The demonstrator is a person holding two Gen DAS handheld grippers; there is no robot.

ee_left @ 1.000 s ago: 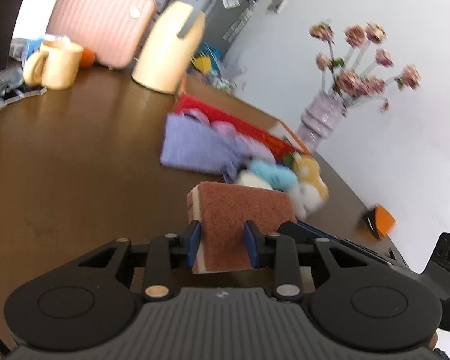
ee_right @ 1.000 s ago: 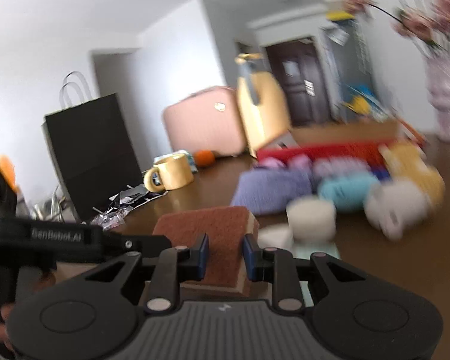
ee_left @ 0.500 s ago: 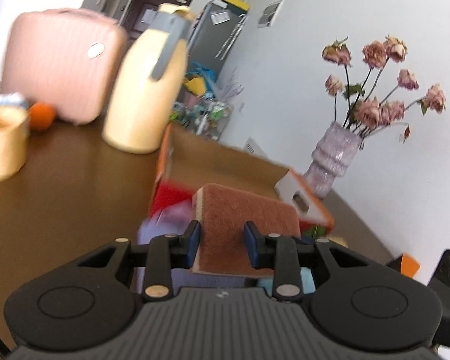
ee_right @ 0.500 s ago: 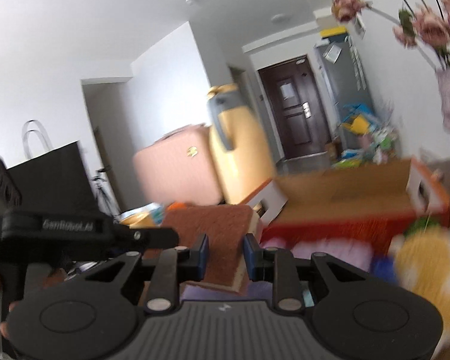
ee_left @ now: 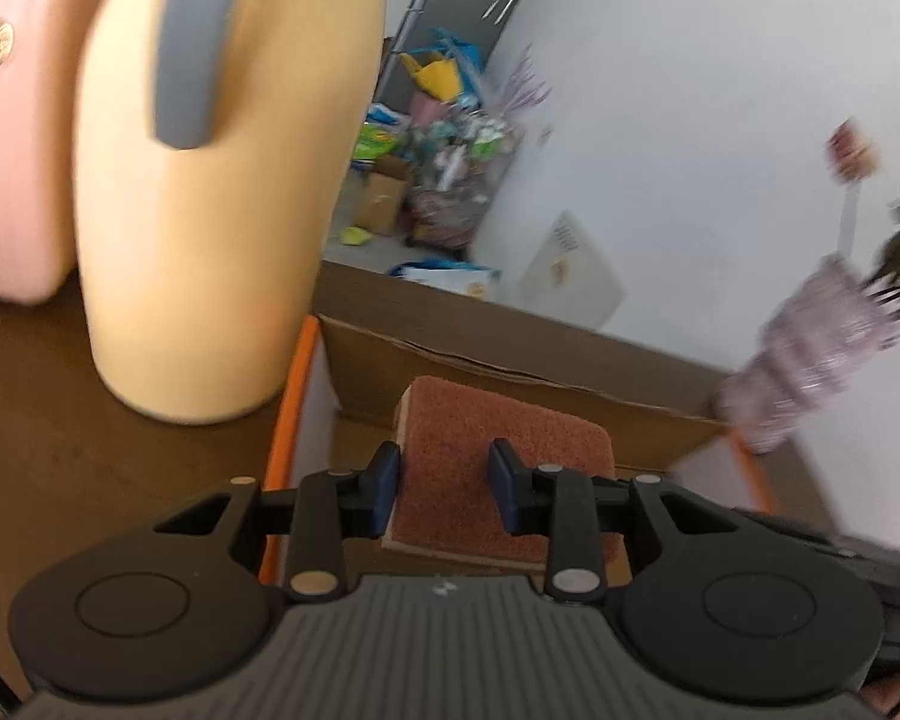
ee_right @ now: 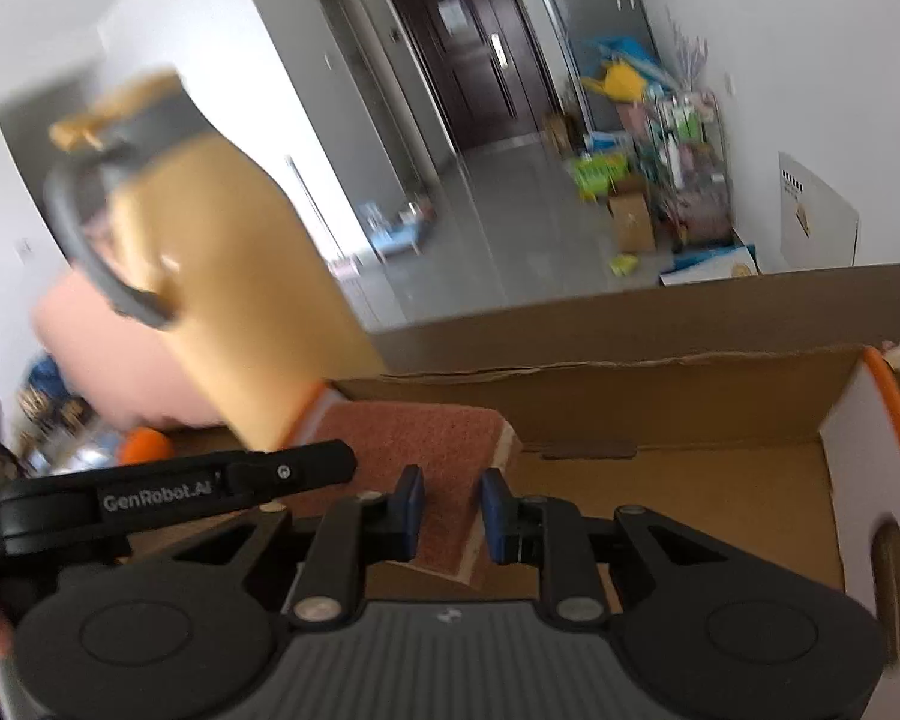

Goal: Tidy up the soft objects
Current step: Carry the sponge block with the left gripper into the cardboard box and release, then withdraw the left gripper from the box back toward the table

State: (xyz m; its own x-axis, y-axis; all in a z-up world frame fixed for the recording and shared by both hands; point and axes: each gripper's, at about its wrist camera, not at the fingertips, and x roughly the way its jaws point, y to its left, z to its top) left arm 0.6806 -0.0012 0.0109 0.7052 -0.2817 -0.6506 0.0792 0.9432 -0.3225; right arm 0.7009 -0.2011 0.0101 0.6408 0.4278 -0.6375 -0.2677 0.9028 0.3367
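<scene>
Probably a home; entrance door, hallway clutter, pink suitcase

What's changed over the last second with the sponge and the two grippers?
Both grippers, left and right, carried the scouring sponge from beside the pile of soft toys to over the open cardboard box, near the yellow jug. Unchanged: both remain shut on it.

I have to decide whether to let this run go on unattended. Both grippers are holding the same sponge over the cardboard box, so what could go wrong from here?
1. The left gripper and right gripper both clamp one sponge. If the jaws open unevenly, it may twist or hang on one side.
2. The yellow jug stands right beside the cardboard box, and a sideways left swing might knock it.
3. The vase beside the box's other end could be tipped likewise.
</scene>
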